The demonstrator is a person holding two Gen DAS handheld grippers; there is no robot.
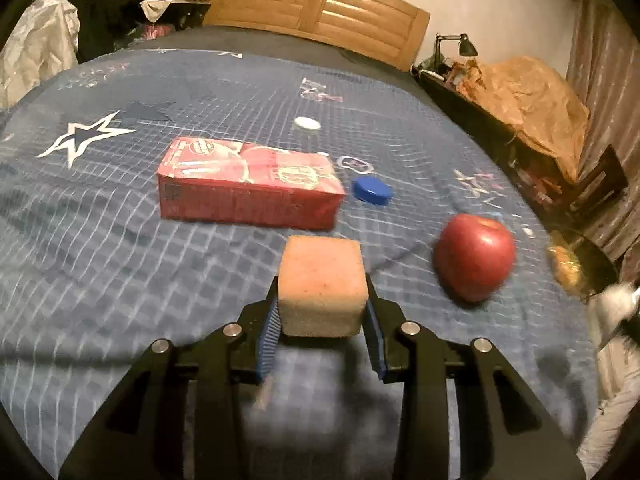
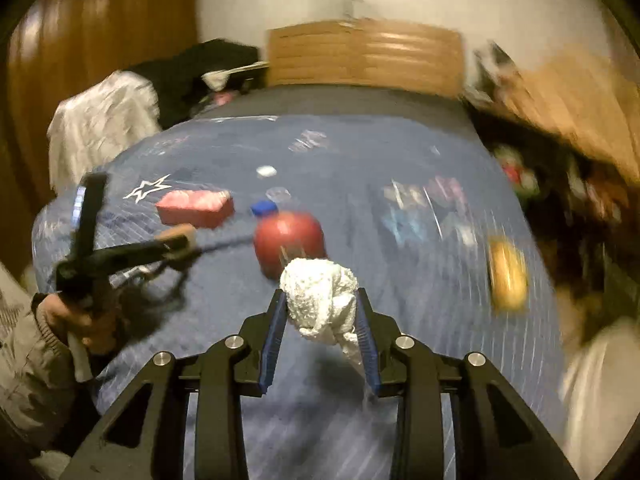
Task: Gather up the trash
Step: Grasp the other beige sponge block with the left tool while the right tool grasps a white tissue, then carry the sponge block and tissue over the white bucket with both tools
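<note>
My left gripper (image 1: 322,300) is shut on an orange sponge block (image 1: 322,280) and holds it above the blue bedspread (image 1: 120,280). It also shows in the right wrist view (image 2: 176,242), at the left. My right gripper (image 2: 322,306) is shut on a crumpled white paper towel (image 2: 320,296), held above the bed. A red carton (image 1: 244,184) lies flat ahead of the left gripper. A blue bottle cap (image 1: 372,190) and a white cap (image 1: 307,123) lie beyond it. A red apple (image 1: 474,256) sits to the right.
A wooden headboard (image 1: 320,4) stands at the far end. Clothes (image 1: 40,40) are piled at the left. A cluttered side table with a brown paper bag (image 1: 528,96) and a lamp runs along the right. A yellow object (image 2: 508,276) lies near the bed's right edge.
</note>
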